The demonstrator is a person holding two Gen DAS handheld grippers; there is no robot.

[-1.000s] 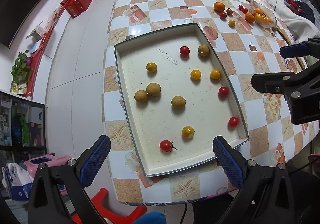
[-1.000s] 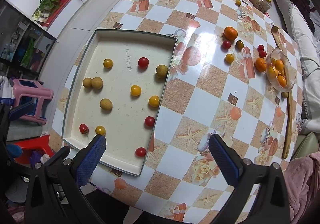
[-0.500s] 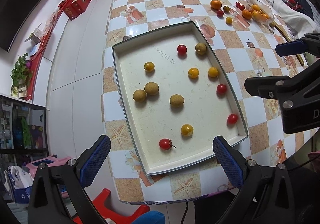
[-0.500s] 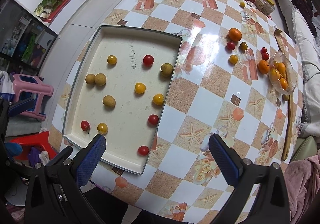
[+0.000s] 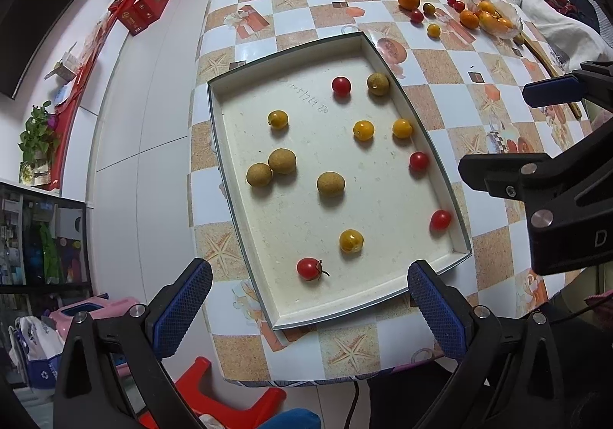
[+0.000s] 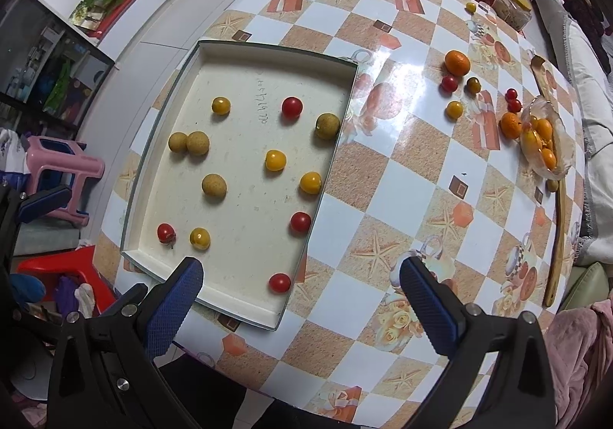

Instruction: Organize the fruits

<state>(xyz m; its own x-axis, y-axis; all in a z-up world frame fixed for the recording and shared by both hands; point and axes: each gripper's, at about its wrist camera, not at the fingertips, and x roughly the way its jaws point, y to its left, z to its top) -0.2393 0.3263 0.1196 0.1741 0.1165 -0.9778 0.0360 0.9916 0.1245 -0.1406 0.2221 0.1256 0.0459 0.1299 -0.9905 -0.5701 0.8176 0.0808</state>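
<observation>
Fruit: red tomato (image 5: pixel 309 268) lies just ahead of left hand-held gripper (image 5: pixel 309 310), nearer than right hand-held gripper (image 6: pixel 300 304).
Jaws: both wide open, empty.

Open left tongs (image 5: pixel 309 304) above tray (image 5: pixel 218 130), scattered fruits (image 5: pixel 331 184), empty-jawed

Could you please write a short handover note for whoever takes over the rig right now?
Left claw: open, empty, above the near end of the tray.
Right claw: open, empty, above the tray's near right corner.
In the tray: four red tomatoes, four yellow ones and four brown fruits, scattered and mixed; two brown fruits touch.
Still on the table: loose fruit near the glass dish on the far right.
Done: nothing visibly grouped. Left: sort the fruit by kind.
</observation>
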